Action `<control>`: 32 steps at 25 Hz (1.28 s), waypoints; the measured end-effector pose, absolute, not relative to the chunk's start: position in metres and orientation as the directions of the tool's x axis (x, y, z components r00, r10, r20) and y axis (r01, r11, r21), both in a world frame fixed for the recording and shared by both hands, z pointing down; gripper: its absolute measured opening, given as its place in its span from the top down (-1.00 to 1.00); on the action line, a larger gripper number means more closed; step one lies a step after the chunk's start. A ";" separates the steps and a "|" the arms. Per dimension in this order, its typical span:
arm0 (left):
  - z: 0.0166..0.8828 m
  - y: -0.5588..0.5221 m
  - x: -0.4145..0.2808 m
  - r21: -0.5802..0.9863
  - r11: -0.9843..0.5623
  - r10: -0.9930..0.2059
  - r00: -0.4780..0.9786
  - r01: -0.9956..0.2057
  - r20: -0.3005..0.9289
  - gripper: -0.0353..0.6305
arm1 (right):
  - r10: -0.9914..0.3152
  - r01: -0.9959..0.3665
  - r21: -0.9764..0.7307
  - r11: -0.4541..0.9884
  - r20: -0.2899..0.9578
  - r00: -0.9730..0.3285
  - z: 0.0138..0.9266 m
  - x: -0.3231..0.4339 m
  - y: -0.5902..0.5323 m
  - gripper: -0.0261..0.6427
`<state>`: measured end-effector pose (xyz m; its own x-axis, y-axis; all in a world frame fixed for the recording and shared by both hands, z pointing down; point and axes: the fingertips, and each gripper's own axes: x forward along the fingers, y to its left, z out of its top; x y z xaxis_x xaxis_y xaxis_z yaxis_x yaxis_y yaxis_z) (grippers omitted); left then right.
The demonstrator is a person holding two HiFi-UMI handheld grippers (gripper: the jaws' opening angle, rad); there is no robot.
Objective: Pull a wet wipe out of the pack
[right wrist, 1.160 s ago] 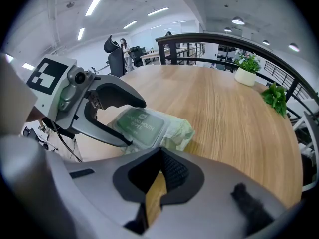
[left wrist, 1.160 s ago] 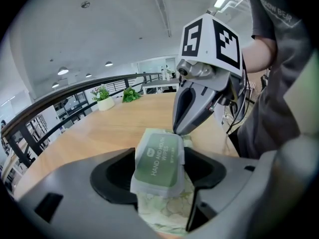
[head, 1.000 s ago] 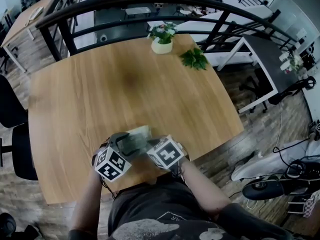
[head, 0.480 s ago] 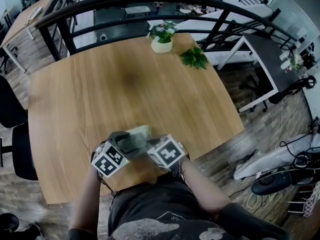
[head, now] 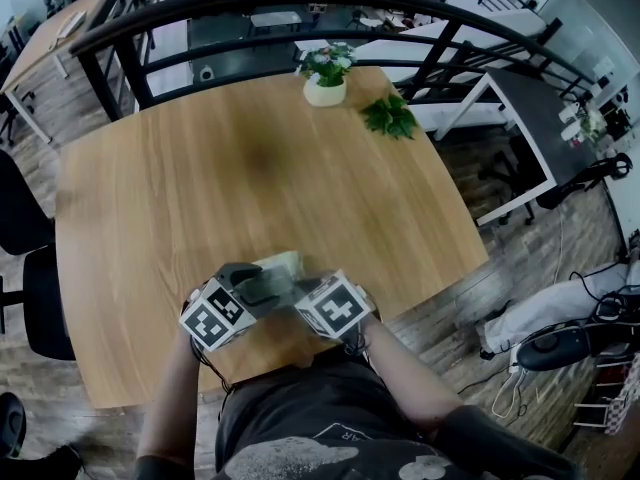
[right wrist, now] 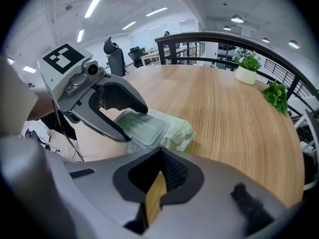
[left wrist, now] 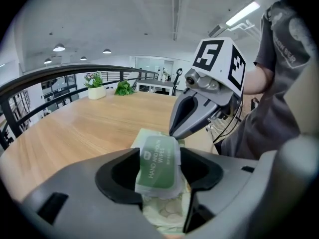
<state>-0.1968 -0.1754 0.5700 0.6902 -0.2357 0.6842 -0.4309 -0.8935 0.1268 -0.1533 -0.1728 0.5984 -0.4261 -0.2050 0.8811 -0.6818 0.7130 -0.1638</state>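
The pale green wet wipe pack (head: pixel 278 264) lies on the wooden table (head: pixel 250 168) near its front edge. Its green label flap (left wrist: pixel 158 164) stands between the jaws of my left gripper (left wrist: pixel 158 158), which have just been closing around it; I see no firm pinch. From the right gripper view, the left gripper (right wrist: pixel 132 123) straddles the flap (right wrist: pixel 142 126), one finger above it and one below. My right gripper (left wrist: pixel 173 132) is shut with nothing in it, its tip at the pack's far edge. In the head view both grippers, left (head: pixel 255 286) and right (head: pixel 300 293), crowd over the pack.
A potted plant (head: pixel 324 76) and a leafy green sprig (head: pixel 389 118) sit at the table's far edge. A black railing (head: pixel 300 3) curves behind the table. A dark chair (head: pixel 30 268) stands at the left. The person's torso is close to the front edge.
The left gripper's marker cube has rolled and shifted slightly left. The pack and the right gripper have stayed where they were.
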 end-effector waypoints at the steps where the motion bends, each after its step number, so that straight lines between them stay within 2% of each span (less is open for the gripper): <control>1: 0.570 -0.175 -0.196 0.133 -0.894 -0.230 0.693 -0.429 0.683 0.11 | -0.205 -0.681 -0.163 0.714 0.881 -0.426 0.599 -0.153 -0.172 0.85; 16: 0.567 -0.174 -0.195 0.179 -0.898 -0.187 0.717 -0.401 0.672 0.18 | -0.205 -0.681 -0.158 0.715 0.884 -0.420 0.599 -0.153 -0.172 0.85; 20: 0.562 -0.172 -0.194 0.196 -0.901 -0.176 0.738 -0.387 0.651 0.32 | -0.203 -0.676 -0.149 0.721 0.888 -0.412 0.600 -0.154 -0.172 0.85; 32: 0.554 -0.171 -0.194 0.163 -0.901 -0.208 0.731 -0.402 0.650 0.32 | -0.200 -0.672 -0.157 0.723 0.884 -0.422 0.601 -0.153 -0.170 0.85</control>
<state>-0.1944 -0.1707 0.5538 0.7308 -0.2078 0.6501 -0.4015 -0.9012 0.1633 -0.1528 -0.1705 0.6009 -0.4223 -0.2004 0.8840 -0.6724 0.7233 -0.1573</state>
